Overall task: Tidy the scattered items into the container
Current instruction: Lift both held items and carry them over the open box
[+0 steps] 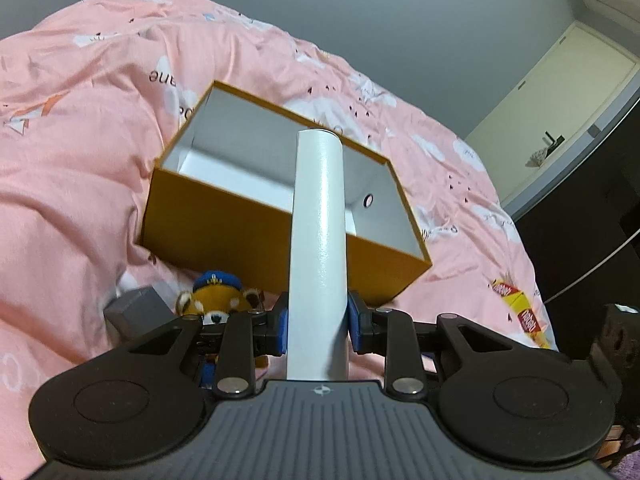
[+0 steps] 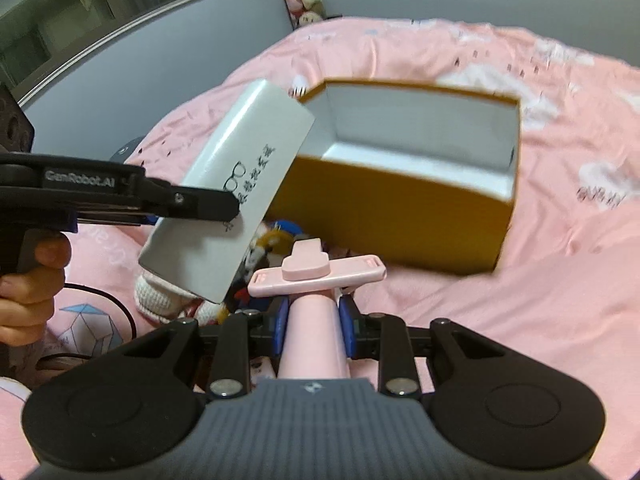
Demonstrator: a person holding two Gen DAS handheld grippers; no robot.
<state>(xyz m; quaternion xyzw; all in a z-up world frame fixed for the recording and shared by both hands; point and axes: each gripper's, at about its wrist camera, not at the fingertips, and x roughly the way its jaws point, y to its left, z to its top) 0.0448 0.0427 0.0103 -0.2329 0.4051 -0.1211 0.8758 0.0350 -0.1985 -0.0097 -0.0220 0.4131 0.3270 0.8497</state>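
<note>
Hand (image 2: pixel 28 280) grips left gripper (image 1: pixel 316 320) handle, fingers (image 2: pixel 208 204) clamping white case (image 2: pixel 240 184)

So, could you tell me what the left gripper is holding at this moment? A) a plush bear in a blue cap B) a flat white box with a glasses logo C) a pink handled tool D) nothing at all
B: the left gripper has its blue pads pressed on the white box, whose printed glasses logo shows from the right wrist view, with the open orange container beyond it.

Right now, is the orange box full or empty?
Empty as far as visible: the orange box shows only bare white inside; the white case hides part.
</note>
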